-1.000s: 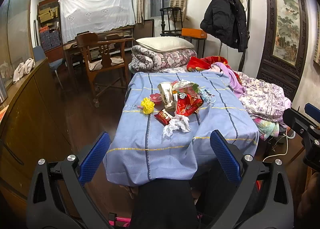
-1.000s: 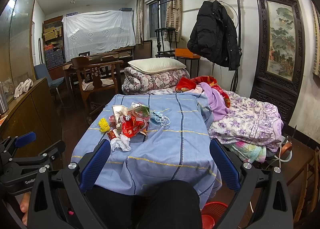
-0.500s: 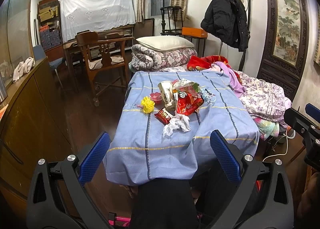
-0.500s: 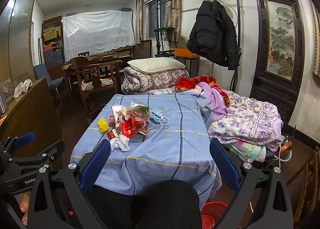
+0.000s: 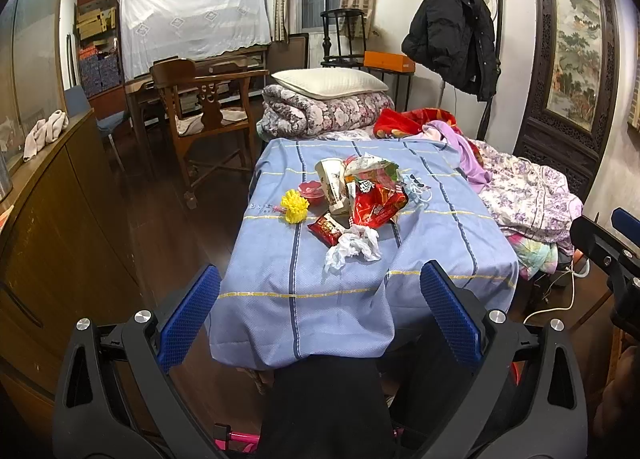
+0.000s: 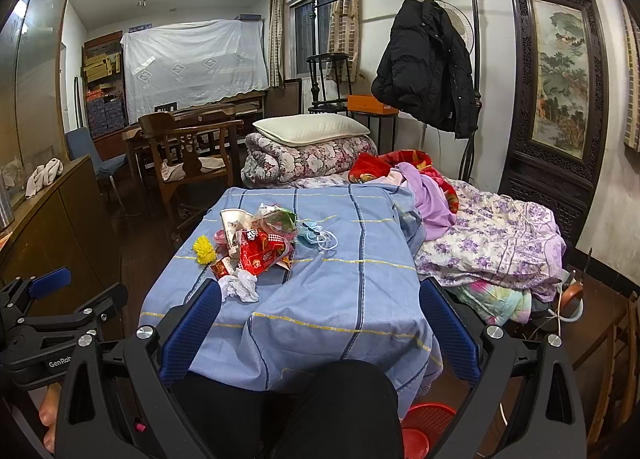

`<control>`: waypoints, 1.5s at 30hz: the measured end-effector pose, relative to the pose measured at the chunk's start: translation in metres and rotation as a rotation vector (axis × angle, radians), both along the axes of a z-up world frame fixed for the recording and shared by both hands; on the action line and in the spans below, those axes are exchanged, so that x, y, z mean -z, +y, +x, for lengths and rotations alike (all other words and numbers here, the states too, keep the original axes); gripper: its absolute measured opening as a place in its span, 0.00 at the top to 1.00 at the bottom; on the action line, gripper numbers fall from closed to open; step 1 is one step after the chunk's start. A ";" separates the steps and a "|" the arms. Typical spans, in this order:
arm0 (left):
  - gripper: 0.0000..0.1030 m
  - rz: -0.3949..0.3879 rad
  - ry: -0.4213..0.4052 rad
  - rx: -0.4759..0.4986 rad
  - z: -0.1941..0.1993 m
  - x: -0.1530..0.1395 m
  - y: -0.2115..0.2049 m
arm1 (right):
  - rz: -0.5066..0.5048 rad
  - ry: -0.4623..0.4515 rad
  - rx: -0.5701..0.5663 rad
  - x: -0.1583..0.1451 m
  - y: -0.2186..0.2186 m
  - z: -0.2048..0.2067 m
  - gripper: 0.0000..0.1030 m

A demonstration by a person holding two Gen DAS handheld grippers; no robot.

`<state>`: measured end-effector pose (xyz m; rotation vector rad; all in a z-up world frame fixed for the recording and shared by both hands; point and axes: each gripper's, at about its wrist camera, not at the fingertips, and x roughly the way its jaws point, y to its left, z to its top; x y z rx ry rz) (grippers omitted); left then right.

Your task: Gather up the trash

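Barely changed from a second ago: same trash heap [image 5: 352, 205] in the same place on the blue-clothed table [image 5: 280, 299], both tools only a touch shifted.

Left gripper [image 5: 320, 315] held low at the near table edge, blue pads [image 5: 188, 315] spread wide, gripping nothing. Right gripper [image 6: 320, 323] likewise wide open and empty, level with the near hem of the cloth; seen also at the right margin of the left view.

Heaped toward the far-centre of the table: crumpled white tissue [image 5: 354, 247] nearest, small red packet [image 5: 325, 227] just behind it and touching, large red snack bag [image 5: 378, 205] leaning on a tilted paper cup [image 5: 332, 187], green-and-clear wrapper [image 5: 370, 169] on top. Yellow pom-pom flower [image 5: 295, 207] just left of the heap, pink bowl [image 5: 311, 191] beside it, blue face mask [image 6: 316, 233] off to the right.

Readable: "GenRob…" in white on the left tool's body [image 6: 60, 362] as seen from the right view. Printing on the red bag too blurred to read.

Open cloth all across the near half and right side of the table. Dark floor free along the left, between table and wooden cabinet [image 5: 52, 243]; piled floral bedding [image 6: 492, 247] pressed against the right edge. Red basket [image 6: 424, 425] on the floor under the near right corner.
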<state>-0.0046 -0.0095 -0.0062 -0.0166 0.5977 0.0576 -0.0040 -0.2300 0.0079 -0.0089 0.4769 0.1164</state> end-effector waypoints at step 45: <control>0.07 -0.126 0.260 -0.093 0.146 0.116 0.100 | 0.150 0.430 -0.430 0.182 0.116 0.224 0.77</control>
